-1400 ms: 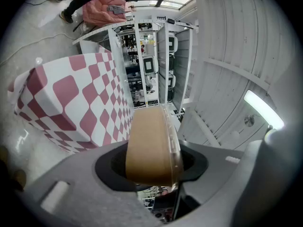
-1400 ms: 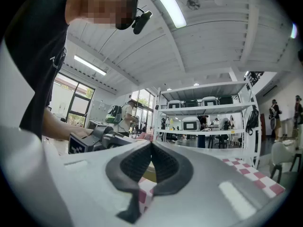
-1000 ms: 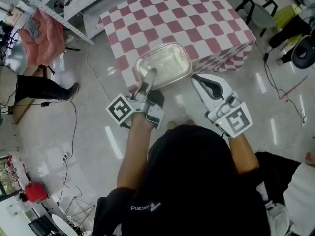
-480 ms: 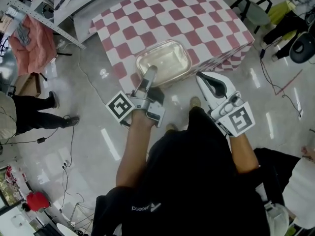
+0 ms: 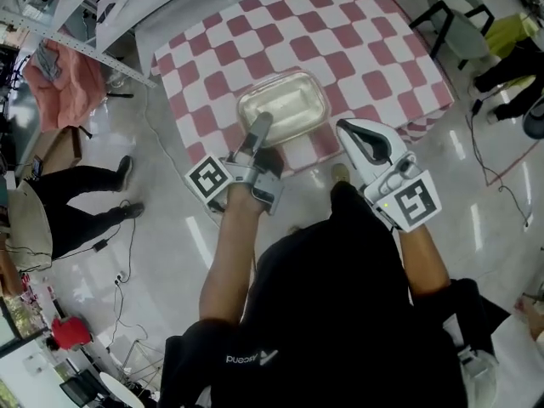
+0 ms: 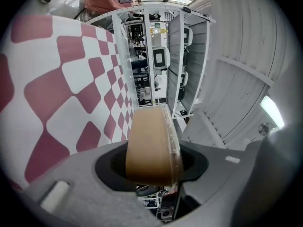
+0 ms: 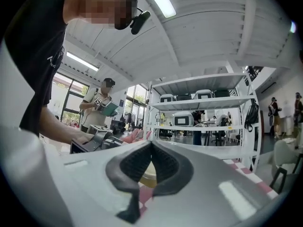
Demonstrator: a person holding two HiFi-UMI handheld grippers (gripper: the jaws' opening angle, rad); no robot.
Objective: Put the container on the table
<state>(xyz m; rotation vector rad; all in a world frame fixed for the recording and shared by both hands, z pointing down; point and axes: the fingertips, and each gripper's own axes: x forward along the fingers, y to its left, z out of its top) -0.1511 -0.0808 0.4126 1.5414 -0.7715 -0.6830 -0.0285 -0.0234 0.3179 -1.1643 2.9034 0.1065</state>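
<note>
Head view: my left hand-held gripper (image 5: 258,127) pinches the near rim of the clear rounded-rectangular plastic container (image 5: 285,109), held over the red-and-white checked worktop (image 5: 340,41).

Left gripper view: the jaws clamp its tan wall.

Right gripper view: my right hand-held gripper (image 7: 150,148) is pressed together and empty.

I judge that lowering and release remain.

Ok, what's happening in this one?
A person stands at a checkered table with a gripper in each hand. The left gripper is shut on the near rim of a container, holding it over the table's near part; whether it rests there is unclear. The right gripper is shut and empty beside it.
</note>
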